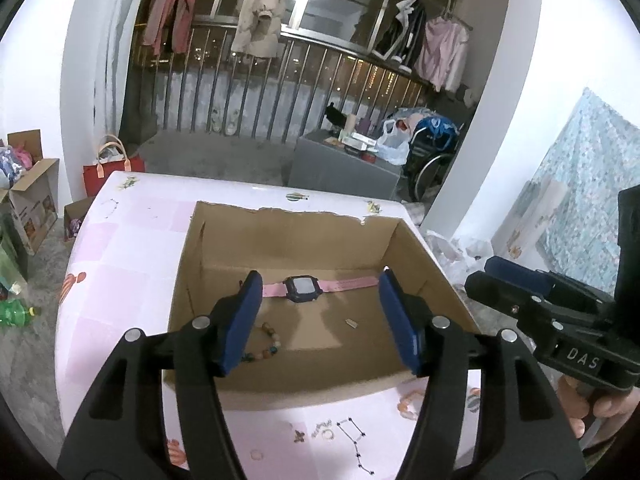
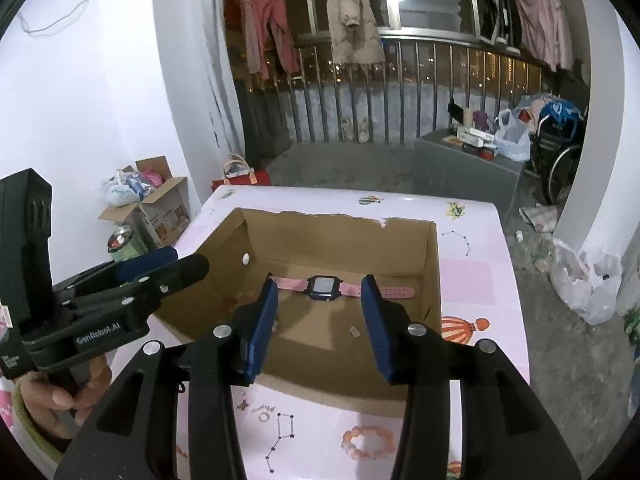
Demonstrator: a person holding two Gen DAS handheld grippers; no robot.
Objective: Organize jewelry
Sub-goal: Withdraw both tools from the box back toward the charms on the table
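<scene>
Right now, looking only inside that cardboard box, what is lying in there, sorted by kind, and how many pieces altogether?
Watches: 1, the pink-strapped watch lying flat near the far wall of the cardboard box.
Bead bracelets: 1, the multicoloured bead bracelet, partly hidden behind a gripper finger.
Small metal bits: 1, a small silvery piece, too small to identify.
Total: 3

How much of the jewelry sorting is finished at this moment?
Done: the pink watch and a beaded bracelet lie inside the cardboard box. In hand: nothing; the left tool and right tool are open and empty. Left: a pink bead bracelet is on the table outside the box.
</scene>
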